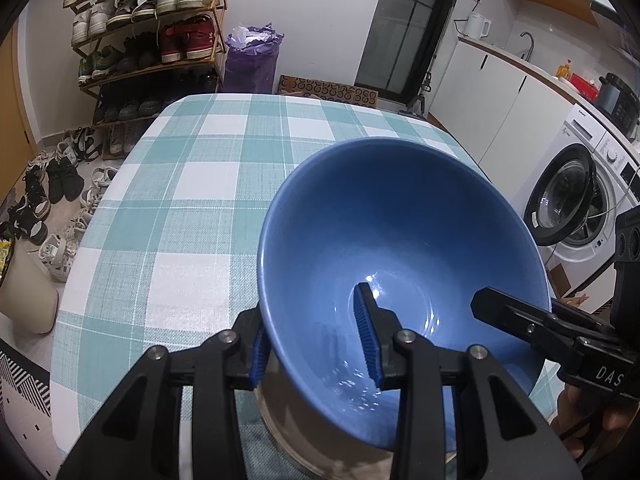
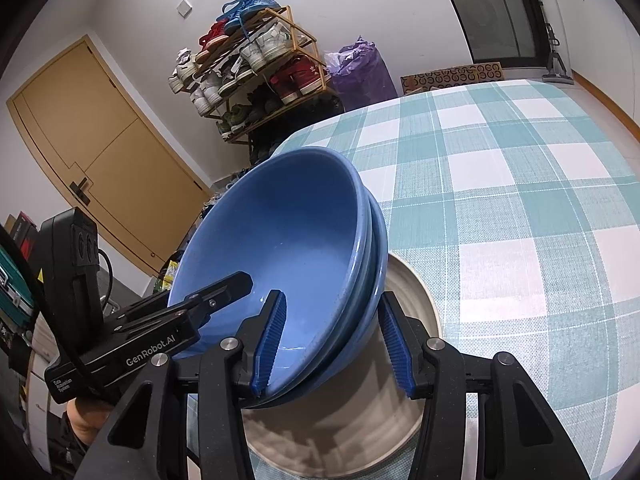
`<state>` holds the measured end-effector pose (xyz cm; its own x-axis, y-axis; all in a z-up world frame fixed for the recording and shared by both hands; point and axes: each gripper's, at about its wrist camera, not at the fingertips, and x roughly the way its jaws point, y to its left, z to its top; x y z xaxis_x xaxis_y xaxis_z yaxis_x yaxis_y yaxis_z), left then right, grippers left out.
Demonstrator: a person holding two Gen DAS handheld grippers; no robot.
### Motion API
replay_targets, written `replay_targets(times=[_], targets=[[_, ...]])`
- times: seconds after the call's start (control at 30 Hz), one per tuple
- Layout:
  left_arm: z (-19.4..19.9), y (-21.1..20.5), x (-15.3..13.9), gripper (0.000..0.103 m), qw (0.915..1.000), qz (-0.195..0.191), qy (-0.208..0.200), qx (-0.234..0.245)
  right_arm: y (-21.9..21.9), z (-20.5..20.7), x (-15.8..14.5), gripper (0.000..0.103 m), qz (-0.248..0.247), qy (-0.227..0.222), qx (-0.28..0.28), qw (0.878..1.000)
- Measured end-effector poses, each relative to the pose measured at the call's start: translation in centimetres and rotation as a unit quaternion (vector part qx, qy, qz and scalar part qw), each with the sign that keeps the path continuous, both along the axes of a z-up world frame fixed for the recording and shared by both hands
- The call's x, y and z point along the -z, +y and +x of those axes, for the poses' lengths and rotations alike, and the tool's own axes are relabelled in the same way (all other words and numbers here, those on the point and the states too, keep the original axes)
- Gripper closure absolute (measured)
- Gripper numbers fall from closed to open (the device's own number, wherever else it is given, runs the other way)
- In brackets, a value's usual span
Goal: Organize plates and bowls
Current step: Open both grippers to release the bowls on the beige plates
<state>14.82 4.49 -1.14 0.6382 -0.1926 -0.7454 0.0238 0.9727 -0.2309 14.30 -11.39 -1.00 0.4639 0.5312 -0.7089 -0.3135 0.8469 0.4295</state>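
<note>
Done: two glossy blue ceramic bowls (image 2: 288, 248) are nested, tilted above the beige round plate (image 2: 416, 300).
Left gripper (image 1: 316, 344): pinching the rim.
Right gripper (image 2: 332, 344): pinching both rims.
Left: set the stack down on the checked tabletop (image 1: 192, 184).

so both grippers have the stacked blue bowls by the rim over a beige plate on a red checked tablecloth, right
Not quite: the tablecloth is teal and white checks, not red, as the right wrist view shows. The rest holds: left gripper and right gripper straddle the blue bowls' rim above the beige plate.

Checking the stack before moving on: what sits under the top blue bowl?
A second blue bowl nests under the top blue bowl, above a beige plate. The plate's centre is covered.
</note>
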Motion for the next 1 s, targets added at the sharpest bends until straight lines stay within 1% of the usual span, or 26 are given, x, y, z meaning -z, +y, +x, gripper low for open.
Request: replay_targets(times=[0.07, 0.13, 0.2, 0.23, 0.27, 0.37, 0.47, 0.5, 0.53, 0.6, 0.63, 0.73, 0.77, 0.8, 0.83, 0.97, 1.0], targets=[[-0.1, 0.1, -0.1, 0.062, 1.0, 0.0, -0.001, 0.001, 0.1, 0.0, -0.1, 0.054, -0.004, -0.003, -0.002, 1.0], [-0.3, 0.3, -0.2, 0.051, 1.0, 0.003, -0.003, -0.002, 0.3, -0.2, -0.5, 0.054, -0.014, -0.014, -0.005, 1.0], [-0.6, 0.5, -0.5, 0.049, 0.9999, 0.005, -0.008, -0.003, 0.5, -0.4, -0.9, 0.054, -0.022, -0.024, -0.01, 0.999], [-0.8, 0.6, -0.6, 0.046, 0.9999, 0.007, -0.011, -0.003, 0.5, -0.5, -1.0, 0.054, -0.029, -0.029, -0.01, 0.999], [-0.9, 0.7, -0.7, 0.044, 0.9999, 0.009, -0.013, -0.003, 0.5, -0.6, -1.2, 0.054, -0.036, -0.035, -0.009, 0.999], [-1.5, 0.9, -1.1, 0.043, 0.9996, 0.019, -0.022, -0.005, 0.1, -0.6, -1.4, 0.052, -0.043, -0.042, -0.008, 0.998], [-2.2, 1.1, -1.5, 0.032, 0.999, 0.028, -0.034, -0.003, -0.3, -0.7, -1.7, 0.049, -0.048, -0.048, -0.007, 0.998], [-2.5, 1.1, -1.6, 0.026, 0.9988, 0.028, -0.039, -0.004, -0.3, -0.8, -1.8, 0.047, -0.052, -0.051, -0.008, 0.997], [-2.8, 1.2, -1.7, 0.024, 0.9986, 0.029, -0.044, -0.004, -0.3, -0.9, -1.9, 0.046, -0.057, -0.056, -0.01, 0.997], [-3.3, 1.3, -1.9, 0.023, 0.9981, 0.032, -0.052, 0.0, -0.4, -1.1, -1.9, 0.04, -0.064, -0.062, -0.013, 0.996], [-3.5, 1.3, -2.0, 0.021, 0.9979, 0.034, -0.056, 0.001, -0.4, -1.2, -1.9, 0.039, -0.067, -0.065, -0.014, 0.996], [-4.2, 1.3, -2.2, 0.019, 0.9966, 0.046, -0.069, 0.0, -0.6, -1.5, -2.0, 0.031, -0.072, -0.072, -0.019, 0.995], [-4.5, 1.3, -2.3, 0.015, 0.996, 0.05, -0.074, 0.001, -0.7, -1.6, -2.0, 0.027, -0.074, -0.075, -0.02, 0.994], [-4.8, 1.3, -2.4, 0.004, 0.9955, 0.053, -0.078, 0.002, -0.7, -1.8, -2.0, 0.024, -0.077, -0.079, -0.023, 0.994], [-5.1, 1.2, -2.5, 0.0, 0.9948, 0.057, -0.085, 0.001, -0.7, -2.0, -2.1, 0.022, -0.079, -0.083, -0.024, 0.993], [-6.3, 0.9, -2.8, 0.0, 0.9912, 0.07, -0.112, 0.008, -0.9, -2.8, -2.3, 0.003, -0.078, -0.102, -0.031, 0.991], [-6.6, 0.9, -2.8, 0.0, 0.9903, 0.075, -0.117, 0.006, -1.1, -3.1, -2.4, 0.002, -0.077, -0.111, -0.032, 0.99]])
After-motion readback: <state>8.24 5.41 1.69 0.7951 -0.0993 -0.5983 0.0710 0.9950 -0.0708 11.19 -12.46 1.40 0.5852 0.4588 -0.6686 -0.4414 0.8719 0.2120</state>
